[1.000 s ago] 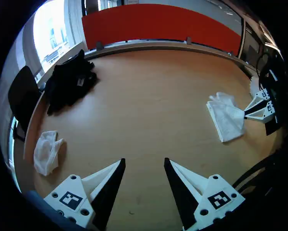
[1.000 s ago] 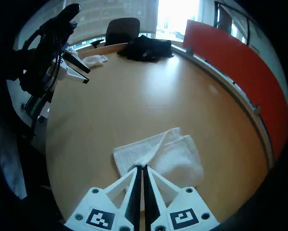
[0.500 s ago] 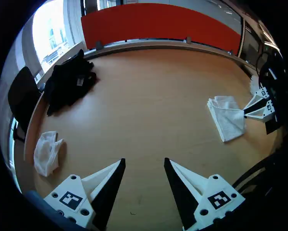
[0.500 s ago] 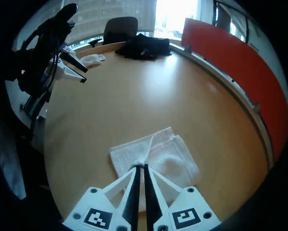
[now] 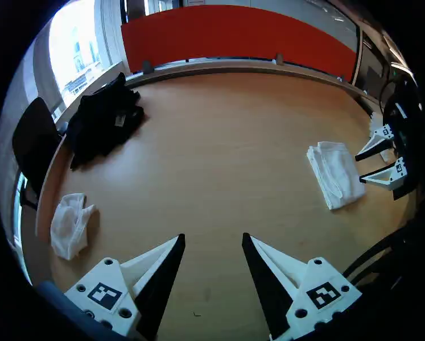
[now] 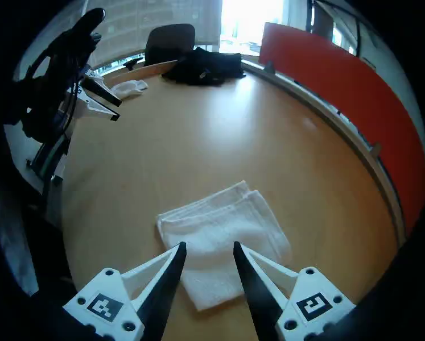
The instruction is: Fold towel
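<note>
Towel (image 6: pixel 229 224): folded flat on worktop (image 6: pixel 184 142), apparently finished. Right gripper (image 6: pixel 209 246): fingers apart, at its edge. Left gripper (image 5: pixel 212 236): fingers apart, empty.

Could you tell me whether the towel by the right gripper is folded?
Folded: the towel lies as a compact rectangle with layered edges.
</note>
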`<action>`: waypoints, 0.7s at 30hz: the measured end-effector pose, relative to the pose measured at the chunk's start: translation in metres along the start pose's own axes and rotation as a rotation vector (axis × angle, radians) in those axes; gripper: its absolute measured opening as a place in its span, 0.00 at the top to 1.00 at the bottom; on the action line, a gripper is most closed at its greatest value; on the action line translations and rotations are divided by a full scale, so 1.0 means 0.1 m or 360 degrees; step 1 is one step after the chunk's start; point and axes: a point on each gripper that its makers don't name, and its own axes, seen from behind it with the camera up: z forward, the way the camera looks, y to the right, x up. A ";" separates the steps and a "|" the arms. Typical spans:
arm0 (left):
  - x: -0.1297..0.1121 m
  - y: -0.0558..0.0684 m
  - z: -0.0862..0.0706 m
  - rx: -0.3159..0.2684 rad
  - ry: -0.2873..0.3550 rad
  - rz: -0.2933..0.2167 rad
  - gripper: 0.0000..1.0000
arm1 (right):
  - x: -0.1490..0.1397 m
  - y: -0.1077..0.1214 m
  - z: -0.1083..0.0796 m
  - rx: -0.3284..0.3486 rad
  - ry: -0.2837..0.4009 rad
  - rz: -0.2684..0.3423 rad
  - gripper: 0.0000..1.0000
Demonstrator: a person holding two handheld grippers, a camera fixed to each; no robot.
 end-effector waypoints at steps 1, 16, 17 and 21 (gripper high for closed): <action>0.00 0.00 0.00 0.0000 0.0001 0.0000 0.27 | -0.01 0.00 0.00 -0.0001 -0.0002 0.0007 0.36; 0.00 0.02 0.00 -0.0001 0.0001 0.0004 0.26 | -0.37 0.01 -0.09 -0.0049 -0.0063 0.0109 0.36; 0.00 0.02 0.00 -0.0001 0.0002 0.0004 0.26 | -0.40 0.01 -0.10 -0.0053 -0.0067 0.0116 0.36; 0.01 0.02 0.00 -0.0001 0.0003 0.0009 0.27 | -0.50 0.01 -0.13 -0.0067 -0.0082 0.0146 0.36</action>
